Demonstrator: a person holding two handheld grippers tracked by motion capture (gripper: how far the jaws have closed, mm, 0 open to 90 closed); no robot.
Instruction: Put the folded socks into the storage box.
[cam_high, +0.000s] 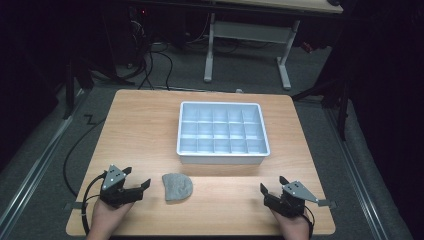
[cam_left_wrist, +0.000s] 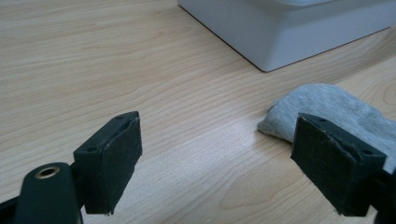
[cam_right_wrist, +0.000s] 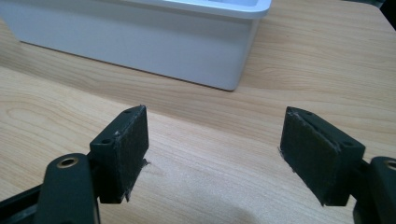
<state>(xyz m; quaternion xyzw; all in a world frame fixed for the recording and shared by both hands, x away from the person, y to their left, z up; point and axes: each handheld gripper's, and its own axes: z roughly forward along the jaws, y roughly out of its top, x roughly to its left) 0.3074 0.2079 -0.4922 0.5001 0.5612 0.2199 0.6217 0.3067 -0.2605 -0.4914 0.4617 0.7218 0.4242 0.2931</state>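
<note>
Resting on table (cam_high: 150, 125), two grippers (jaws apart) — left gripper (cam_high: 136, 184), right gripper (cam_high: 272, 189), one tray (cam_high: 222, 159), one grey sock (cam_high: 177, 186)

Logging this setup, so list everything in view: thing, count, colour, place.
divided tray: one, white, centre of the table, compartments look empty
folded cloth: one, grey, near edge, beside the left gripper
table: one, light wood, under everything
desk frame: one, white legs, on the floor behind the table
left gripper: one, black, near left corner, fingers apart
right gripper: one, black, near right corner, fingers apart
hands: two, bottom edge
</note>
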